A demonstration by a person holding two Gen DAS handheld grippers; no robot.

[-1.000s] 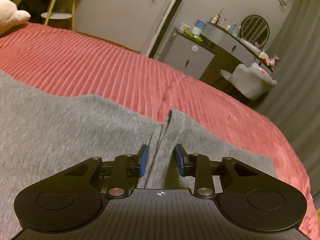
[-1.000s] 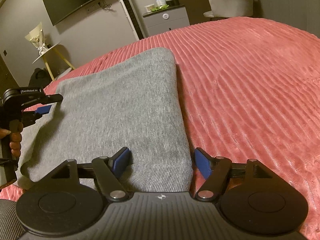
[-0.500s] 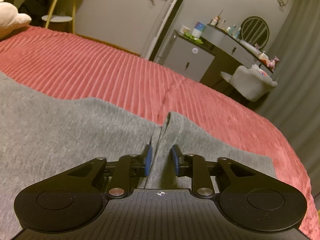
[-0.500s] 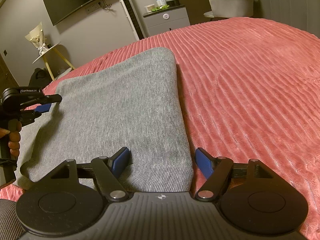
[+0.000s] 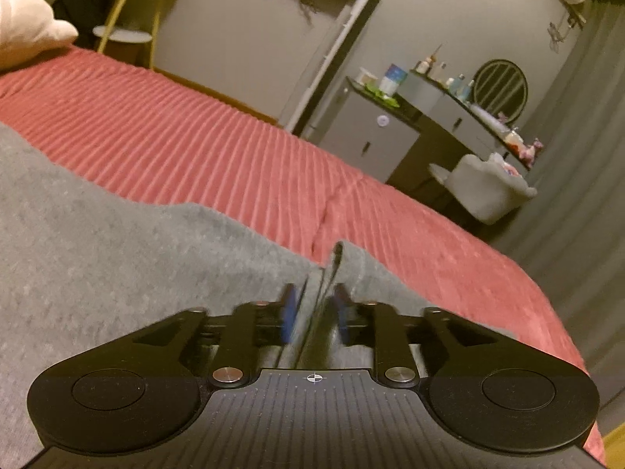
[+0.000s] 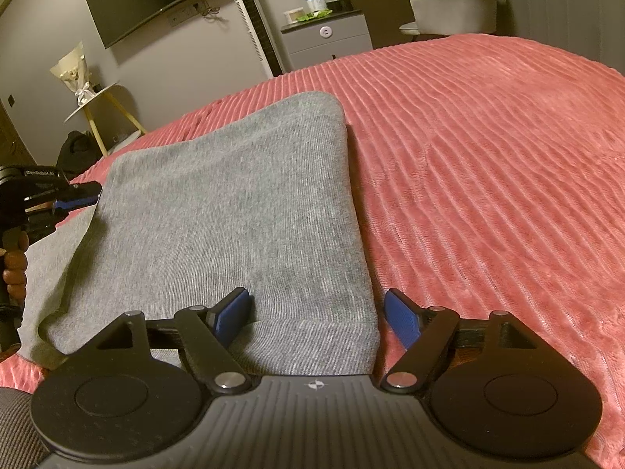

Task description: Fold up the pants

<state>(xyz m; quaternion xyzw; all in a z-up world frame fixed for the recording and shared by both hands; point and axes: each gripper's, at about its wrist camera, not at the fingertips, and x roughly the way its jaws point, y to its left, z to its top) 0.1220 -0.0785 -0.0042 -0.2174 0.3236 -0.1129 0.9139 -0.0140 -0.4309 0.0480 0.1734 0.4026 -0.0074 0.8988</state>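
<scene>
Lying folded, grey pants [image 6: 234, 203] cover red bedspread [image 6: 488, 156].

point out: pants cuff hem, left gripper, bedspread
pants cuff hem [image 6: 312, 346]: right wrist view, on the ribbed band at the near edge.
left gripper [image 6: 80, 201]: right wrist view, at its blue fingertips against the pants' left edge.
bedspread [image 6: 488, 164]: right wrist view, on bare red ribbed fabric right of the pants.

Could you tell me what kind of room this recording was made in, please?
Most likely a bedroom: the gray pants lie on a bed with a ribbed red bedspread, a wall-mounted TV and a dressing table nearby.
</scene>
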